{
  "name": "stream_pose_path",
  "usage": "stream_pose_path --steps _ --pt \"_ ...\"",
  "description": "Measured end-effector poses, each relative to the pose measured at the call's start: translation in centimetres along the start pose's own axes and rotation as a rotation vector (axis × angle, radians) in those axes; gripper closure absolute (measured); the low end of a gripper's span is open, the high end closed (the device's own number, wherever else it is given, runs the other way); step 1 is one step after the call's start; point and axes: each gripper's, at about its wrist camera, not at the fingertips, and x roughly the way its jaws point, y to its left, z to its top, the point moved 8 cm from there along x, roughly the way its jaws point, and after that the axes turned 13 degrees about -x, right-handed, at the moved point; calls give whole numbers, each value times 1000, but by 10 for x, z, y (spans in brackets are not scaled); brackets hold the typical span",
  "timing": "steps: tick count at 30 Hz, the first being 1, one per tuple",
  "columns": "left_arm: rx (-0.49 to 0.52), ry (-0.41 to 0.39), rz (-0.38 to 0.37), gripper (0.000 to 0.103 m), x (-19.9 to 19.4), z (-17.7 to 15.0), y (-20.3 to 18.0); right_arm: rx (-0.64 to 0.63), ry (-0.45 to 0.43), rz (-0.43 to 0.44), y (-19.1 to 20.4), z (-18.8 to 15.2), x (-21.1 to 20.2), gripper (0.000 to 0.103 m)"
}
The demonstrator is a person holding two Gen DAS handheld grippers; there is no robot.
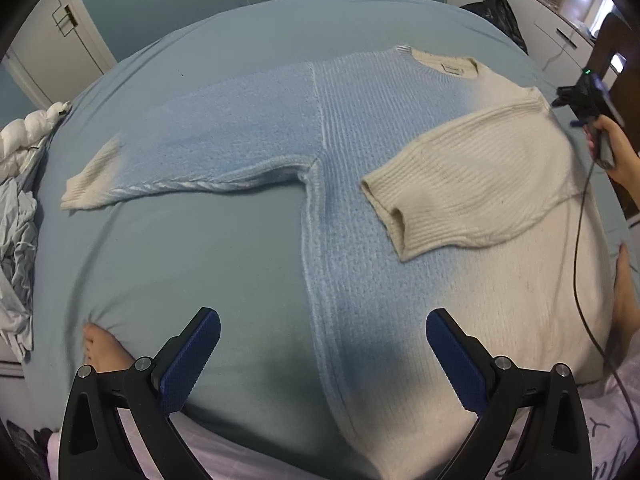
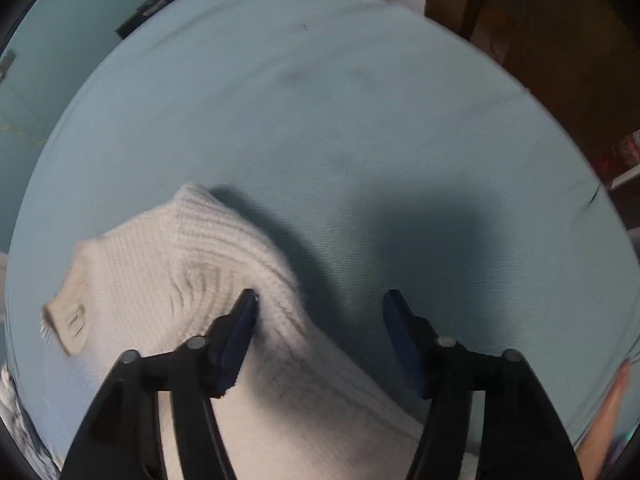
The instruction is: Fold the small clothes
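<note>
Lying flat: sweater (image 1: pixel 360 152) ahead of spread left fingers (image 1: pixel 204 344).

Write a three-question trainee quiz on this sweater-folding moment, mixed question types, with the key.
1. True or false: both sleeves of the sweater are folded across its body.
2. Which sleeve lies stretched out flat on the bed sheet? A) the blue sleeve B) the cream sleeve
3. Fill in: the left gripper and right gripper both have jaws that are ____.

Key: 1 false; 2 A; 3 open.
</note>
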Motion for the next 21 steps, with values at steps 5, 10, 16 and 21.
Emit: stream_pose_path --steps 5,10,16,21 --pt "7 12 7 0 5 0 -4 -289 -197 -41 40 -6 -85 20" --pt "14 7 10 0 5 2 -12 -640 91 275 199 -115 -94 20" --pt "19 -3 2 0 3 4 -12 -923 232 350 290 -226 -79 20" --pt "-3 6 -19 0 3 4 -5 -1127 73 215 274 -245 -66 53"
